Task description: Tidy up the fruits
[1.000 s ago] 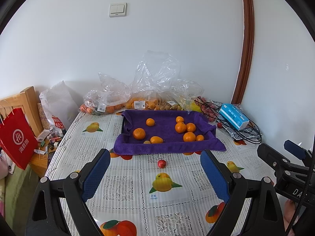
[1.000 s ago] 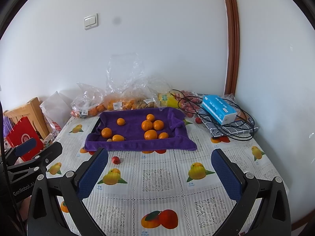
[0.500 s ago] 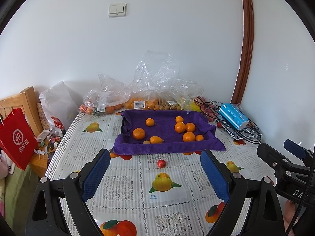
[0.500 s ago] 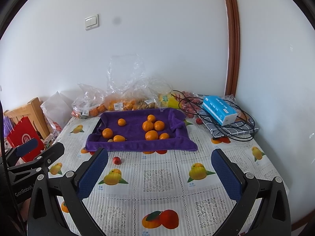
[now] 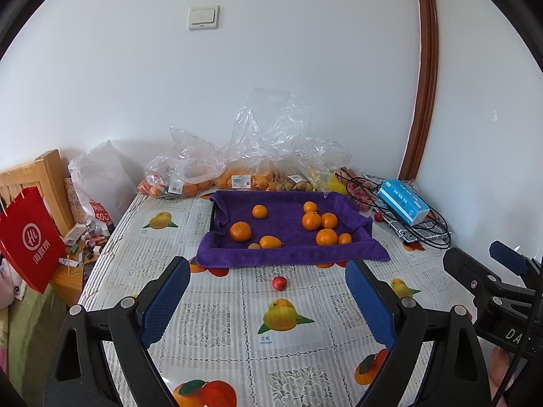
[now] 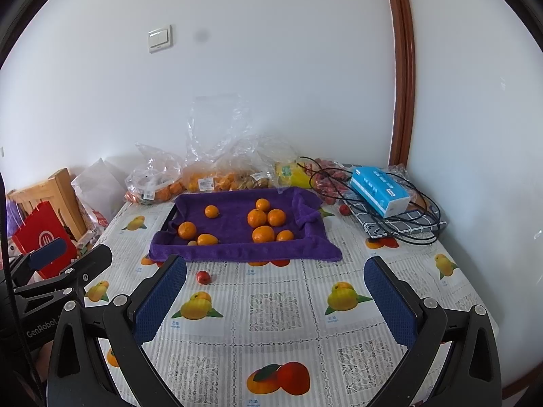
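Observation:
A tray lined with a purple towel [image 5: 292,257] [image 6: 237,254] sits mid-table and holds several oranges [image 5: 240,231] [image 6: 263,234]. A small red fruit [image 5: 279,283] [image 6: 203,277] lies on the tablecloth just in front of the tray. My left gripper [image 5: 268,302] is open and empty, held above the near table, with the red fruit ahead between its fingers. My right gripper [image 6: 275,302] is open and empty, to the right of the red fruit. Another small red fruit [image 6: 344,209] lies right of the tray.
Clear plastic bags of fruit [image 5: 237,173] [image 6: 217,176] line the wall behind the tray. A blue tissue box [image 5: 402,201] [image 6: 378,190] and black cables [image 6: 407,224] lie at the back right. A red paper bag [image 5: 29,237] hangs off the table's left side.
The right gripper view has shifted slightly; the table sits a little lower and nearer. The left gripper has barely moved. Both stay open and empty.

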Tool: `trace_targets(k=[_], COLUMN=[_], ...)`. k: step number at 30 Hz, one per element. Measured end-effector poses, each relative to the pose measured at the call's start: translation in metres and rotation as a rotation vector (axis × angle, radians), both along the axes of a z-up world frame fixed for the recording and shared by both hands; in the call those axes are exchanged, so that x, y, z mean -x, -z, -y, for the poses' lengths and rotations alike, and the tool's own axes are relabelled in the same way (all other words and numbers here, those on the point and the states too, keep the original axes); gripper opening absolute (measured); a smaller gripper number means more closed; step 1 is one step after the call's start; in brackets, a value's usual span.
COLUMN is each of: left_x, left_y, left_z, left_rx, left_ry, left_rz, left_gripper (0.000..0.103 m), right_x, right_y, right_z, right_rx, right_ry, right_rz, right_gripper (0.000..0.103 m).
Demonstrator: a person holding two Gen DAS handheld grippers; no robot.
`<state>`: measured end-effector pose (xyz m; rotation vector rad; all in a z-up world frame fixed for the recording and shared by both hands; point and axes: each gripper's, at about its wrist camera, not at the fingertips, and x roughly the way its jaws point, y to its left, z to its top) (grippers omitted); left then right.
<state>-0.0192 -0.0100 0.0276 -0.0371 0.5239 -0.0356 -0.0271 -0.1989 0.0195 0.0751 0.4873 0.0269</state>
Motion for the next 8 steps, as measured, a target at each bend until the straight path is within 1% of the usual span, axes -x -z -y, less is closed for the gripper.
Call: trace_targets(k=[5, 8], left_x=[0.0004, 0.0017], left_y=[-0.0002, -0.0014], left_z=[-0.0003, -0.0008], left_rx=[0.004, -0.006], left_ry=[0.001, -0.002], left_rz=[0.002, 0.013], left_gripper=[0.093, 0.093], right_x=[0.0006, 0.0012], right_y=[-0.0008, -0.0001], right_z=[-0.0009, -0.0012], right_rx=[0.000, 0.000], right_ry=[-0.003, -0.005], right_rz=[0.001, 0.003], right_gripper=[0.103, 0.103])
